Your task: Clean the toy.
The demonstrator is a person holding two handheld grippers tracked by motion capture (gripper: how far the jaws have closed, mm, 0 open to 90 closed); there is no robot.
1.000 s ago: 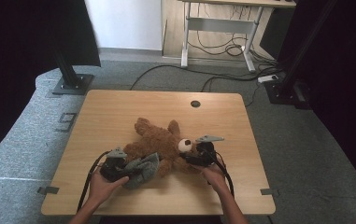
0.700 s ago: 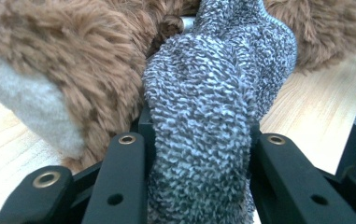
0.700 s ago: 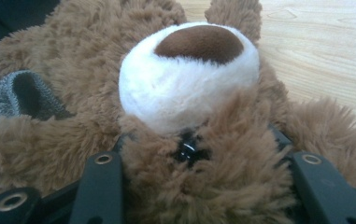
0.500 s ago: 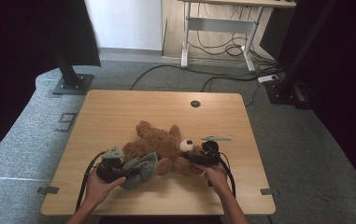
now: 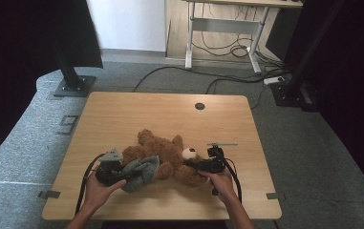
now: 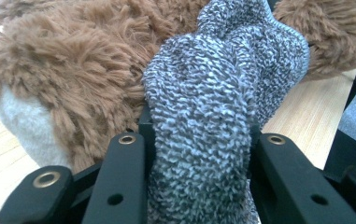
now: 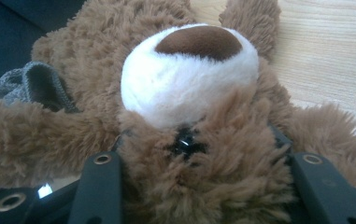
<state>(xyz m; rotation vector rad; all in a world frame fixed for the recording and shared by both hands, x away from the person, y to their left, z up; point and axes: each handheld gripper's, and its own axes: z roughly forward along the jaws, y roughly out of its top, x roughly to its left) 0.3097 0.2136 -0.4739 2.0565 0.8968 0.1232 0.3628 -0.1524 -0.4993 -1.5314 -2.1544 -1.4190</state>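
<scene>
Gripping: grey knit sock [image 6: 213, 107] left, teddy bear [image 7: 185, 140] apparently right.

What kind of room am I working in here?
Probably a lab or recording studio, not a home: black curtains flank the light wooden table, loose cables run over grey carpet, and black stand bases sit nearby.
</scene>
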